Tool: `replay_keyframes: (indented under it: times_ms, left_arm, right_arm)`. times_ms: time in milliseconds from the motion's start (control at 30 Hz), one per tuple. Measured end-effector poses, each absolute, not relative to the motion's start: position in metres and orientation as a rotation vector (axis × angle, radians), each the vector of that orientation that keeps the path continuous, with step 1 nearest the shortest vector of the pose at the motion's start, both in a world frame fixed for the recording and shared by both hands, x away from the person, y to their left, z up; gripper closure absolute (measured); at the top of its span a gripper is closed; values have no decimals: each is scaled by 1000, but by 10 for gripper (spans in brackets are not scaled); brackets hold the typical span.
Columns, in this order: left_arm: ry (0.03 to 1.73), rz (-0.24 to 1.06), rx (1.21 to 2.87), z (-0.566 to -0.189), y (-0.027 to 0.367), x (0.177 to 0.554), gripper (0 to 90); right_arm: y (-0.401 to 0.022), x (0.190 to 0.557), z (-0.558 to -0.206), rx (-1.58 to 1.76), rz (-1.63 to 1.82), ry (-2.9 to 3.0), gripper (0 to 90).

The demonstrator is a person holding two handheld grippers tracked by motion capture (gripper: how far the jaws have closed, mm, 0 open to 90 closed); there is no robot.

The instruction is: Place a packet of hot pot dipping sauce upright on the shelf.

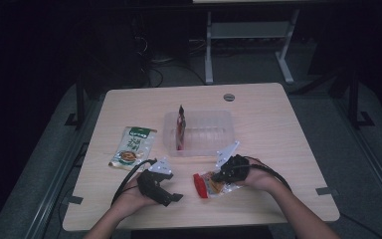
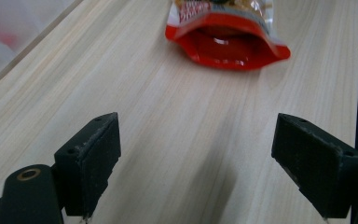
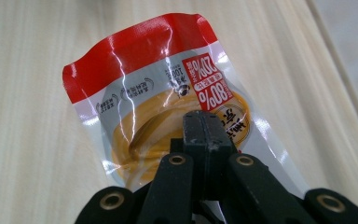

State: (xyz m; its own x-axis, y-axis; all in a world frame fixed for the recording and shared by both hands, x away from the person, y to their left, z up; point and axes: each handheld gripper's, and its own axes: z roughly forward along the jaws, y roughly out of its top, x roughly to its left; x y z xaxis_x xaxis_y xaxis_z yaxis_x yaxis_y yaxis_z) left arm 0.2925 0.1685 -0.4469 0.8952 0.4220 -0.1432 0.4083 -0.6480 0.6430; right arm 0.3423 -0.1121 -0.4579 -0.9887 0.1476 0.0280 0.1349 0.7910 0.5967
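The red-edged pouch (image 3: 168,93) is pinched between the right gripper's (image 3: 208,128) closed jaws.

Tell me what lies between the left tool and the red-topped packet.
Nothing: in the left gripper view, bare wooden tabletop runs from the open left tool to the red-topped packet, which the right tool holds.

A clear plastic tray (image 1: 214,130) sat at the centre of a light wooden table (image 1: 278,124), with a slim red packet (image 1: 180,128) standing upright against its left wall. A green-topped food pouch (image 1: 134,147) lay flat just left of the tray. A white desk frame (image 1: 248,45) stood beyond the table's far edge.
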Motion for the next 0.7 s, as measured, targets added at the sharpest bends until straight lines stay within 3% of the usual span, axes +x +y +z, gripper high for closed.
replay_keyframes:
  times_ms: [133,233,533,700]
  left_arm:
    - [576,32,2344,-444,163,291,195]
    - [567,42,2313,-439,156,291,283]
    - [494,50,2280,-422,124,297,744]
    - [460,25,2310,-423,104,307,895]
  right_arm:
    - [-106,338,-457,208,977,2954,899]
    - [-109,335,-452,242,975,2946,897]
    - [-146,327,-433,505,1023,2843,580]
    - [-169,317,-430,690,1061,2802,469]
